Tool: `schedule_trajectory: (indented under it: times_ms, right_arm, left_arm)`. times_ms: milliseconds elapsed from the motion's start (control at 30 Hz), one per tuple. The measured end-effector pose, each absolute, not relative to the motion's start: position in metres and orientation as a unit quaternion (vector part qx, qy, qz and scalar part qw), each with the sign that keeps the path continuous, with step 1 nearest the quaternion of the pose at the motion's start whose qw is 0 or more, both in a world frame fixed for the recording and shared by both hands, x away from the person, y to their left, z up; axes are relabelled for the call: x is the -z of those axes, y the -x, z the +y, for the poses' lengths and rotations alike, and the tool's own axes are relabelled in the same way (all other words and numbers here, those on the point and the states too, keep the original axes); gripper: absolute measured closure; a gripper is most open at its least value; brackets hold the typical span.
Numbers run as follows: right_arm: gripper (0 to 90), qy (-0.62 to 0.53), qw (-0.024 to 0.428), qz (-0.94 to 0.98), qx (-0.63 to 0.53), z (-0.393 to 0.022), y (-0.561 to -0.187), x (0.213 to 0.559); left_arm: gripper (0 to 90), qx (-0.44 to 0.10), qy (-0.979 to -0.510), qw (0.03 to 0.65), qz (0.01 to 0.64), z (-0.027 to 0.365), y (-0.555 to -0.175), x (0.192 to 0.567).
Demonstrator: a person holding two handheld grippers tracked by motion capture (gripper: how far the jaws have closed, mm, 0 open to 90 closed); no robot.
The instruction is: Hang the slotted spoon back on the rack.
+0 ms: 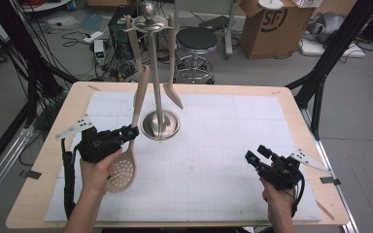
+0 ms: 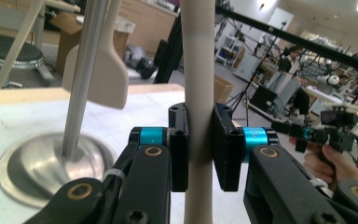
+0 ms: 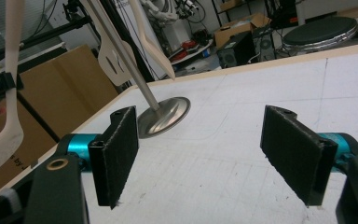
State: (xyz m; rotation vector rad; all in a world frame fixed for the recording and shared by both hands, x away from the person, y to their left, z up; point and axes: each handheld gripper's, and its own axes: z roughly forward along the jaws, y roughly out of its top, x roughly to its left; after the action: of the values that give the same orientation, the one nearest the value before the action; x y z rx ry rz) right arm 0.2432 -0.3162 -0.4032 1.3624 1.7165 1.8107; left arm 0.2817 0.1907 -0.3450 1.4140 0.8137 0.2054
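The jaws of the left gripper (image 2: 199,147) are clamped on the handle of the slotted wooden spoon (image 1: 125,167), pads pressed against both sides of the shaft, while the jaws of the right gripper (image 3: 209,154) stand spread wide with nothing between them. The spoon is held near-upright at the left of the white mat (image 1: 213,160), its perforated bowl low beside the left hand (image 1: 95,175) and its handle rising just left of the steel utensil stand (image 1: 159,124). Two wooden utensils hang from the stand's top ring, and the right gripper rests low over the mat's right side, well apart from the stand.
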Motion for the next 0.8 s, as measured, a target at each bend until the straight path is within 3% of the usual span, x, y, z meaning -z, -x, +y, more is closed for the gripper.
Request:
schedule_trajectory:
  times_ms: [400, 800]
  right_arm:
    - [26.6, -0.475, 0.148, 0.594, -0.632, -0.317, -0.243, 0.403]
    - [26.6, -0.475, 0.146, 0.592, -0.634, -0.319, -0.242, 0.402]
  left_arm:
    - [78.4, -0.109, -0.611, 0.699, 0.355, 0.185, -0.283, 0.316]
    - [78.4, -0.109, -0.587, 0.719, 0.356, 0.211, -0.295, 0.302]
